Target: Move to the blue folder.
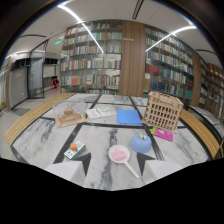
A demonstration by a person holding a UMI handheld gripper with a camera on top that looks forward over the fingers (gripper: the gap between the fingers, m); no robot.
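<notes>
Clutter worried us: gripper (112, 162) fingers released, gripping nothing, the pink paddle (119, 154) and blue cap (140, 143) lay before the blue folder (128, 117).

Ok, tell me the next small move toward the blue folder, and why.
Probably ease the gripper forward, slightly toward the lattice model: the blue folder lies well beyond its open fingers, past the pink paddle and blue cap.
</notes>
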